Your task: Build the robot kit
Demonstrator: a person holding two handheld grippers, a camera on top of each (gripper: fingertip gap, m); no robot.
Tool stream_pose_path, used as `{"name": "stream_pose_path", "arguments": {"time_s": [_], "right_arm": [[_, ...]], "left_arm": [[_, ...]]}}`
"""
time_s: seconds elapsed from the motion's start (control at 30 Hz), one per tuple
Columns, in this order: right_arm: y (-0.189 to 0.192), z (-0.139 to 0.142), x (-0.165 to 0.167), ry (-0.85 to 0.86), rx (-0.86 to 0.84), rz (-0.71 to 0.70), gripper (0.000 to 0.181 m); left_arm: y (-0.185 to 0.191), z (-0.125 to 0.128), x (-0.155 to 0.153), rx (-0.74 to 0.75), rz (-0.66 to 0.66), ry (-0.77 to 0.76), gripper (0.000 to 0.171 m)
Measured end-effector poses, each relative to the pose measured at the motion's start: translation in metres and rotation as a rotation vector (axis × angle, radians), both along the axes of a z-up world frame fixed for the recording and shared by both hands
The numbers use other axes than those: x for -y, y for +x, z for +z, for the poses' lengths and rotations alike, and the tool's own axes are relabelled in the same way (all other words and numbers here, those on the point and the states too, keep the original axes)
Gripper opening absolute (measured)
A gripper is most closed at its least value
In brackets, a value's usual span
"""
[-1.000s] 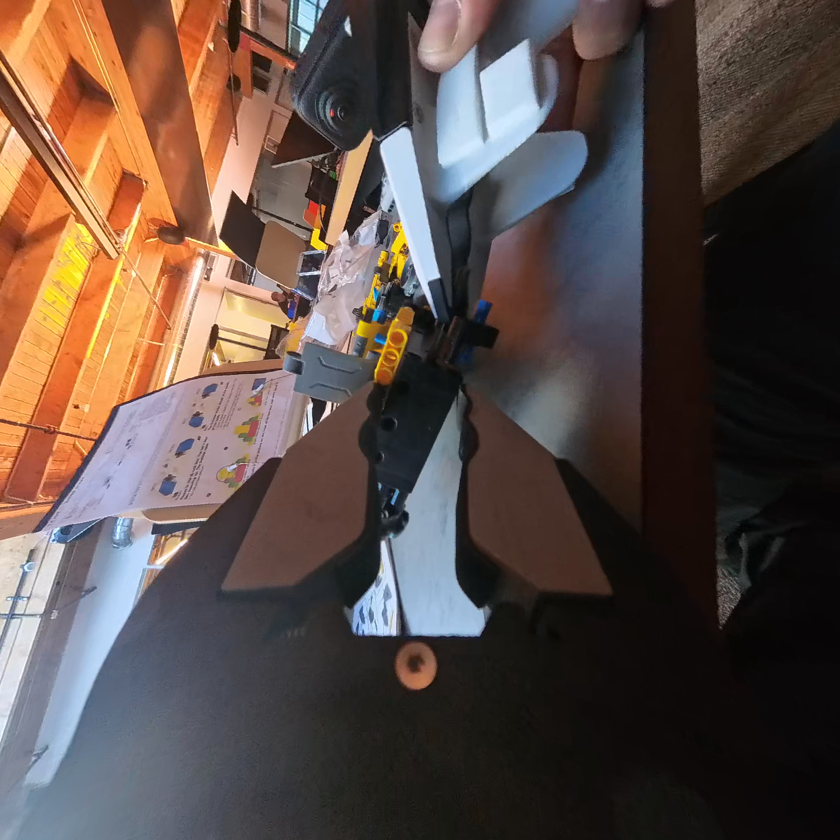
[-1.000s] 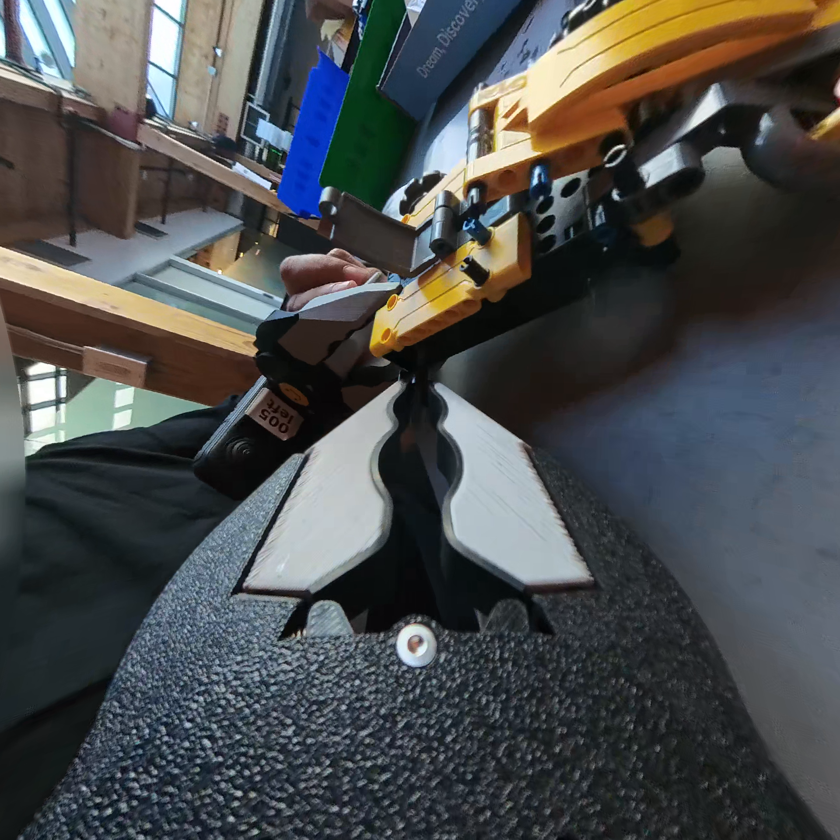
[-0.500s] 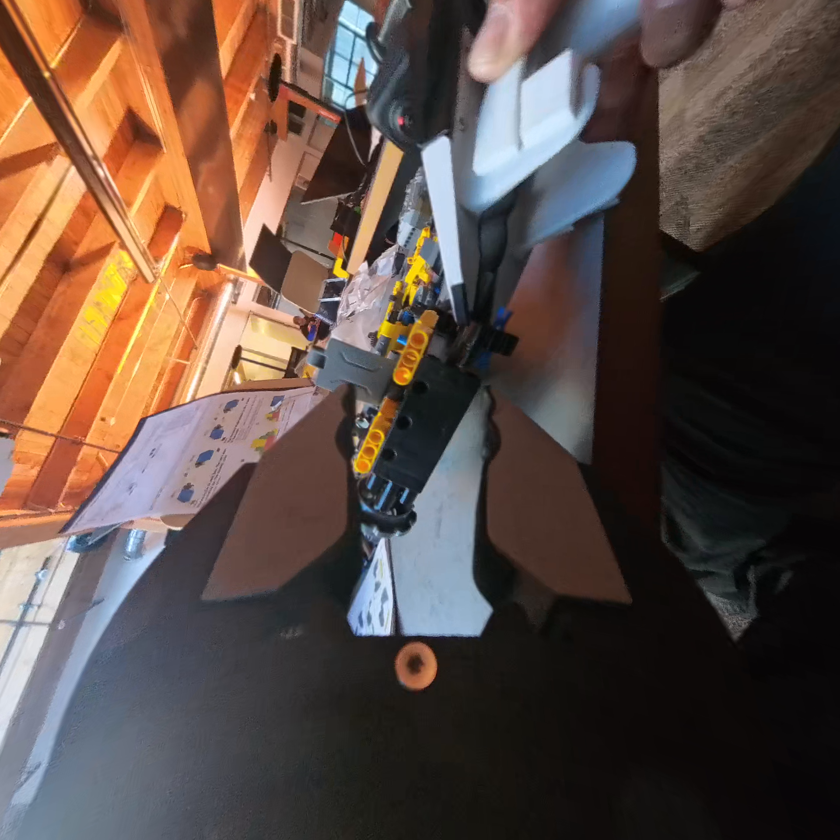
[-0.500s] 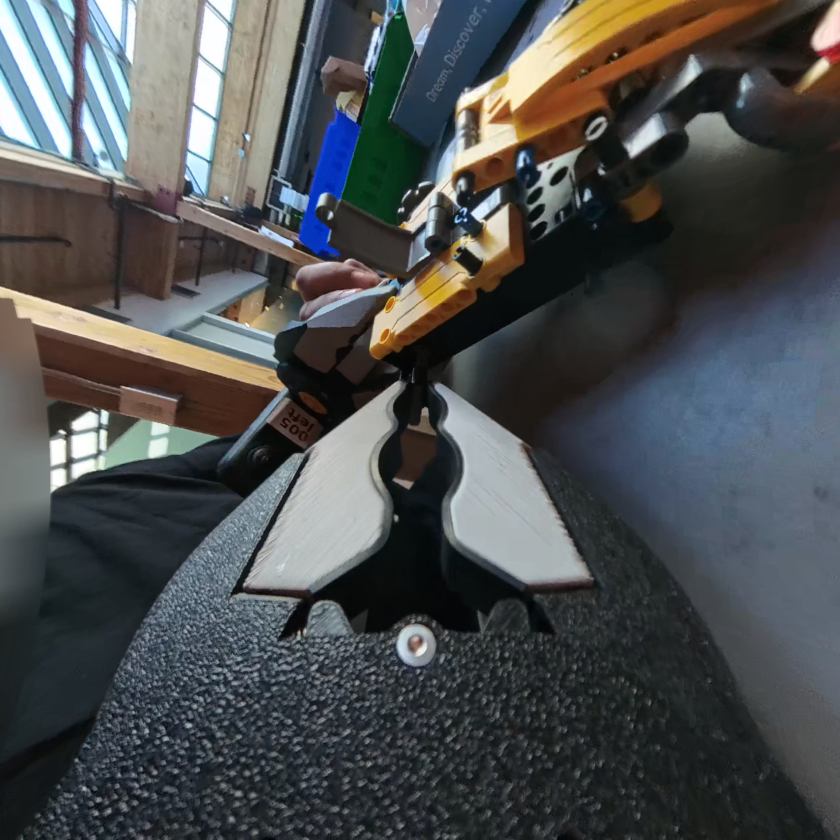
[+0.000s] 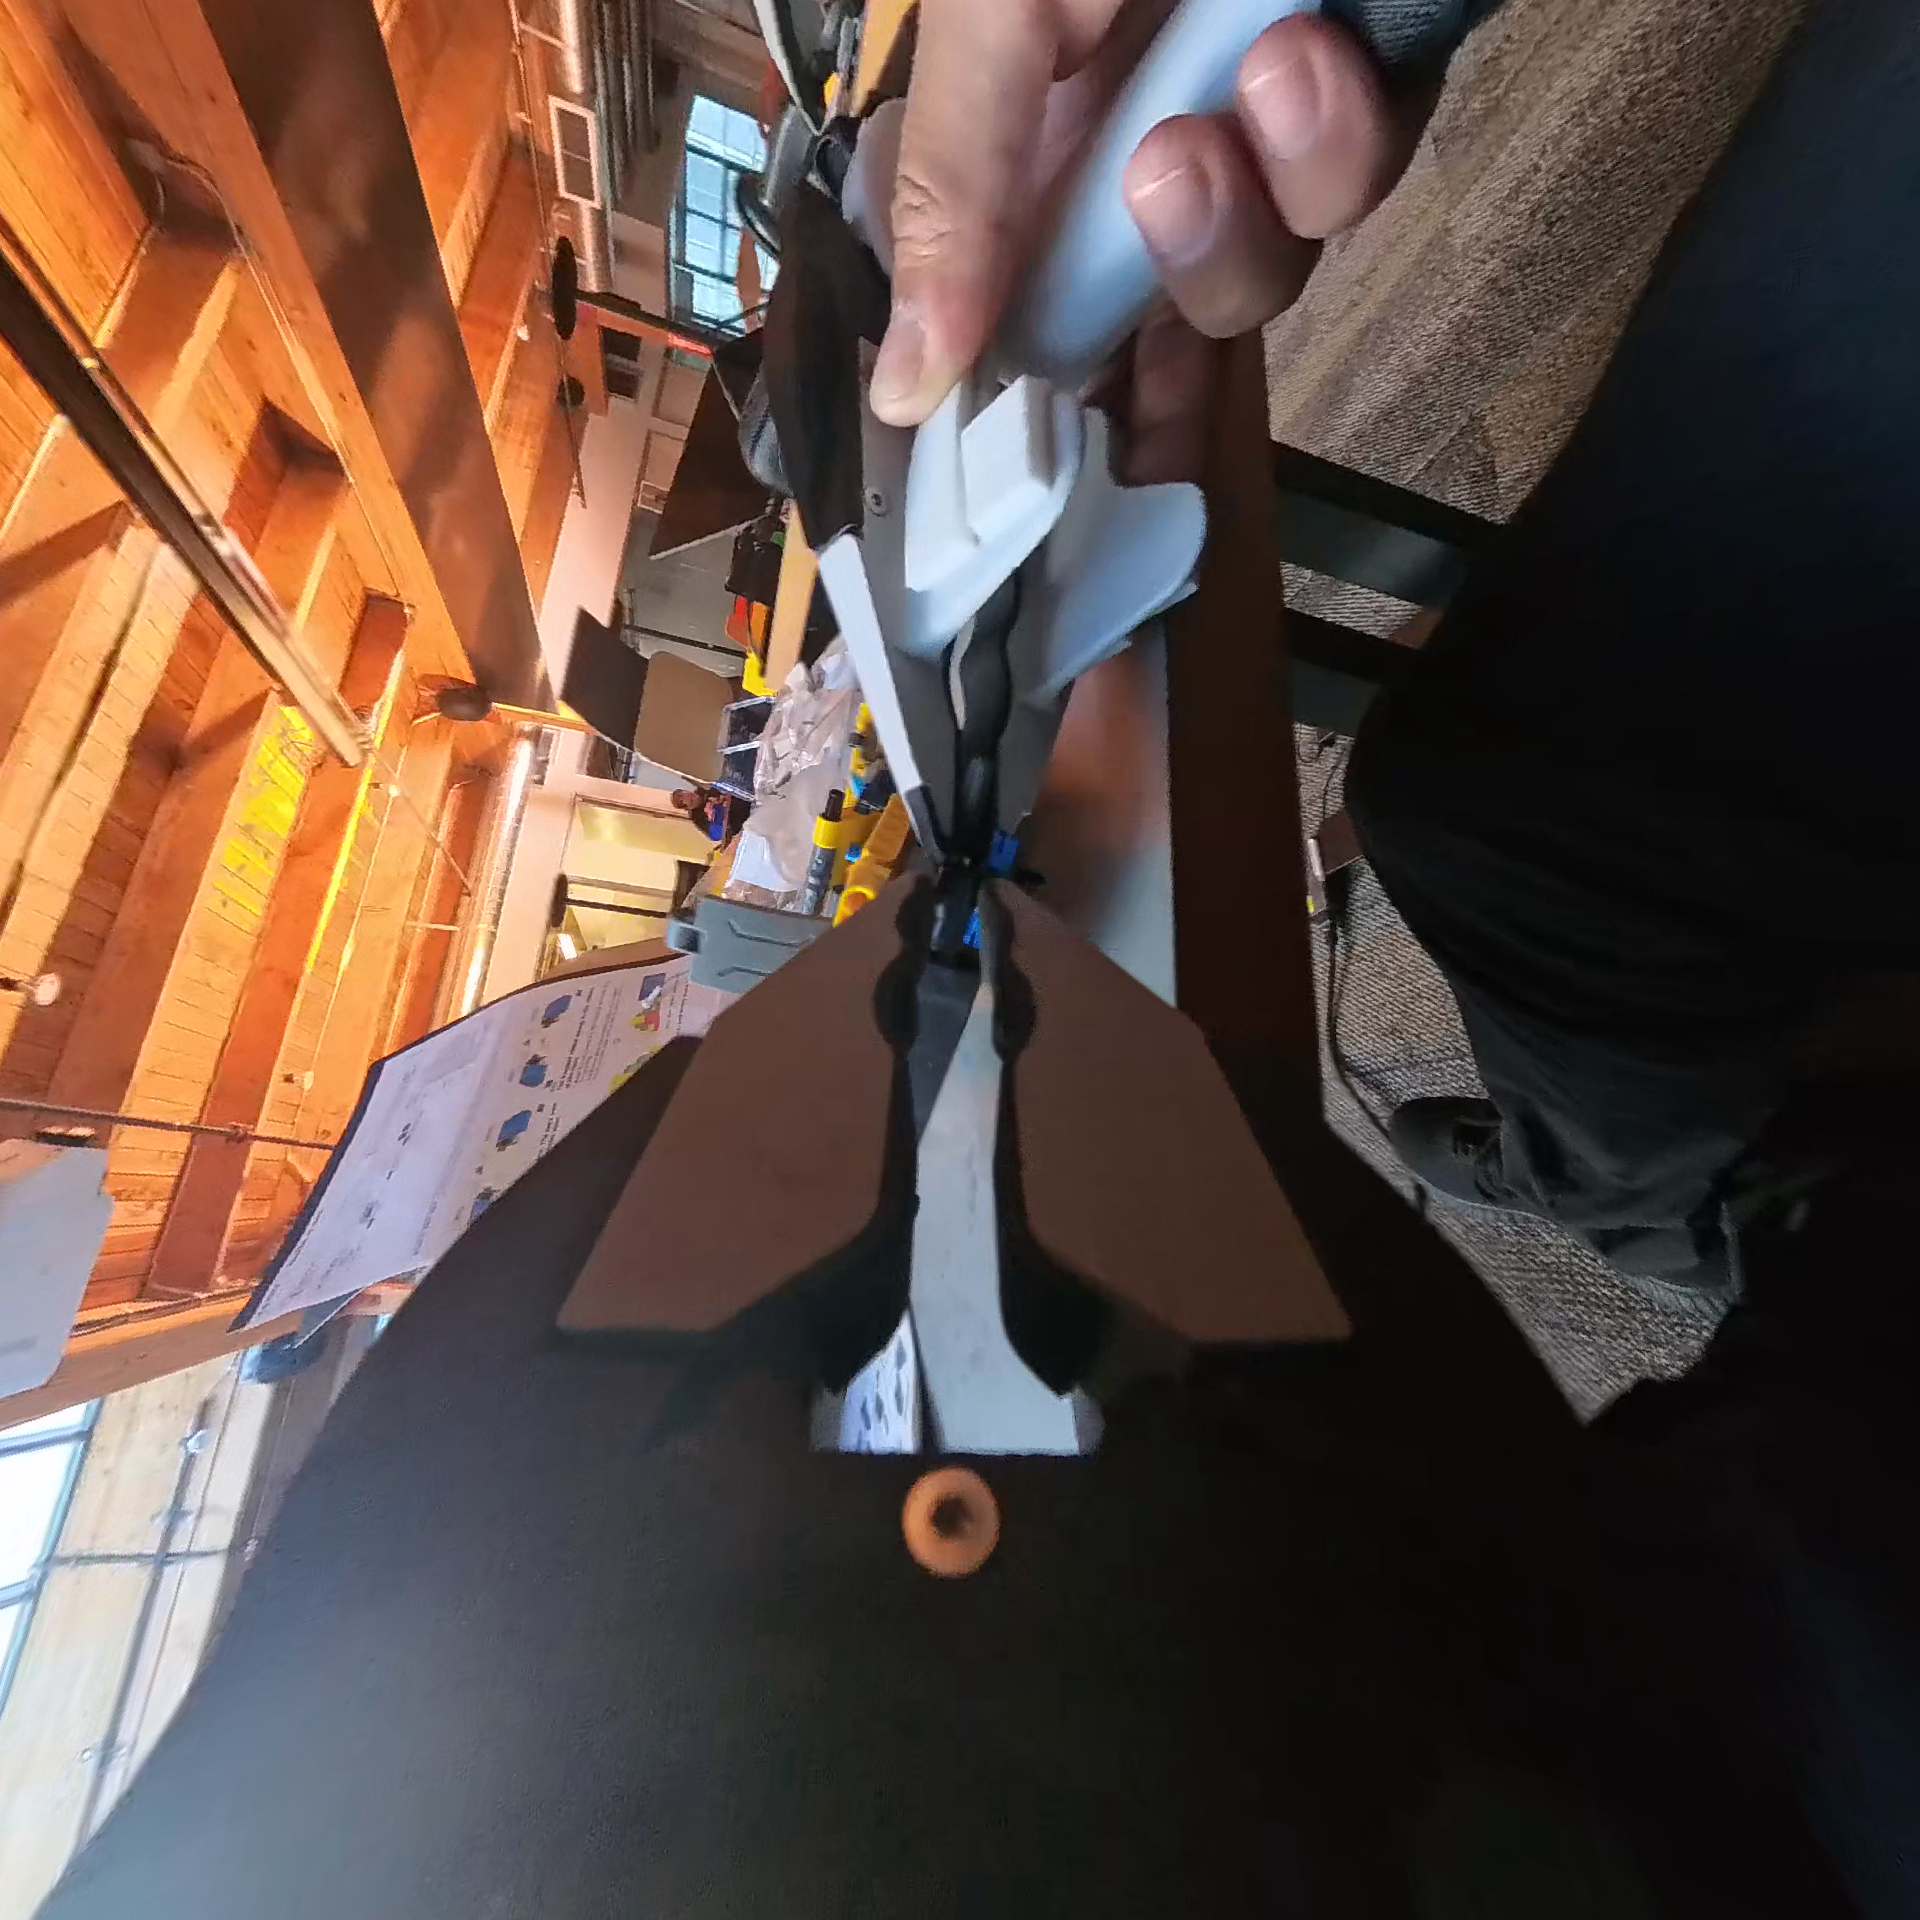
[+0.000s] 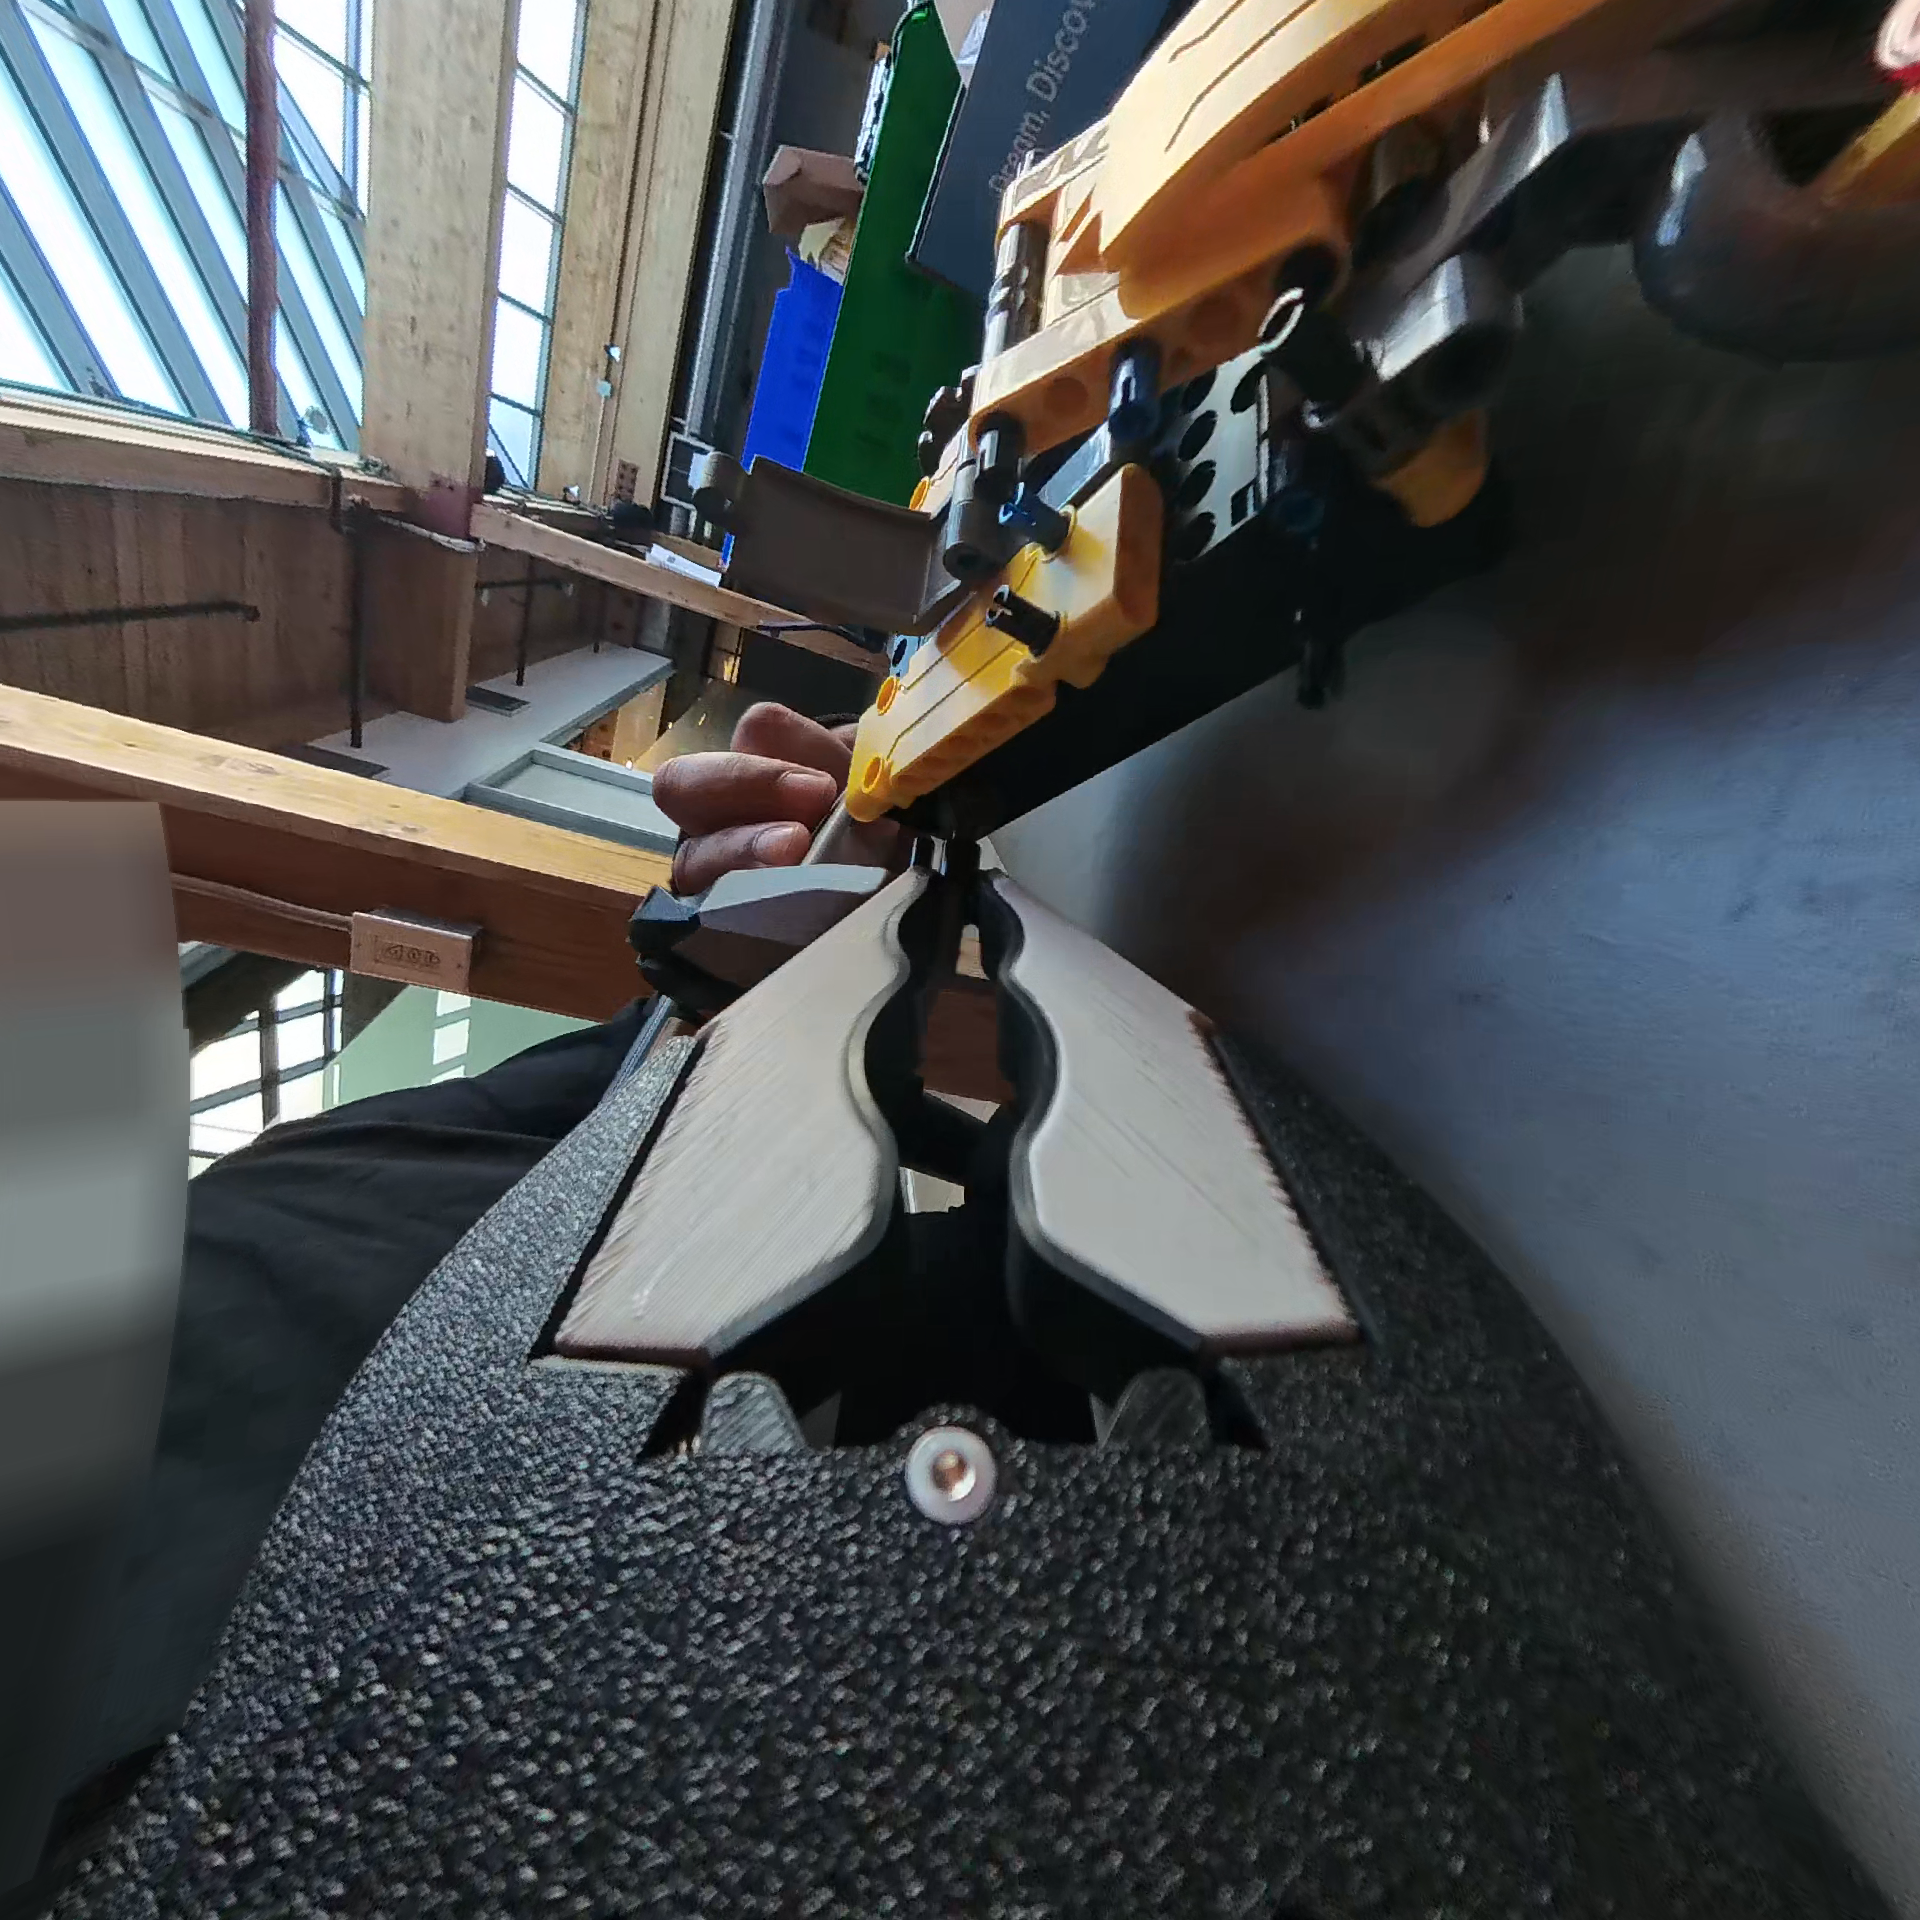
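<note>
- Left gripper: fingers drawn nearly together, tips pinching a small black-and-blue piece. Could not tell whether that piece was loose or already seated in the model.
- Right gripper: fingers almost closed, nipping a thin black stub just under the model's nearest yellow beam. It met the left gripper tip to tip. Whether stub and piece were one part could not be told.
- Yellow-and-black brick model: partly built, with beams, pins and a grey curved panel in place and several pin holes open. It lay low over the grey desk, near its dark wooden edge. Contact with the desk was not clear.
- Judged state: the body looked mostly assembled. Work sat at the near end, where both sets of tips converged.

Surroundings:
- An open instruction booklet stood propped to the left.
- Clear plastic bags and loose yellow parts lay beyond the tips.
- Green box and blue box stood upright behind the model.
- A hand gripped the white handle of the right gripper.

Obstruction: each gripper crowded the other at the joint, and the model's own beam overhung the stub.
</note>
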State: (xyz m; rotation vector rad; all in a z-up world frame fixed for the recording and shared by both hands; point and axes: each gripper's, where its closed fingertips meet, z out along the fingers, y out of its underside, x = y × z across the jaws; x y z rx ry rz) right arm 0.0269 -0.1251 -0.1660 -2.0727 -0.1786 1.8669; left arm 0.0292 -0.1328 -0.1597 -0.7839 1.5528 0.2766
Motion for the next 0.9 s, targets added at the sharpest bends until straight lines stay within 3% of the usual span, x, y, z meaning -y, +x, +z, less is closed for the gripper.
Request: {"name": "stream_pose_path", "arguments": {"time_s": [0.2, 0.33, 0.43, 0.7, 0.9], "right_arm": [[0.002, -0.002, -0.002, 0.011, 0.017, -0.001, 0.006], [0.002, -0.005, -0.002, 0.030, 0.054, 0.003, 0.006], [0.004, -0.009, -0.003, 0.036, 0.086, 0.018, 0.006], [0.006, -0.013, -0.001, 0.044, 0.132, 0.046, 0.006], [0.013, -0.018, 0.001, 0.133, 0.237, 0.030, 0.010]], "left_arm": [[0.000, -0.002, -0.005, 0.043, 0.021, -0.087, 0.009], [0.002, -0.009, -0.003, -0.031, -0.010, -0.060, 0.003], [0.004, -0.011, -0.004, -0.079, -0.024, -0.058, 0.009], [0.007, -0.025, -0.004, -0.255, -0.042, -0.204, 0.008], [0.011, -0.027, -0.002, -0.248, -0.012, -0.354, 0.005]]}}
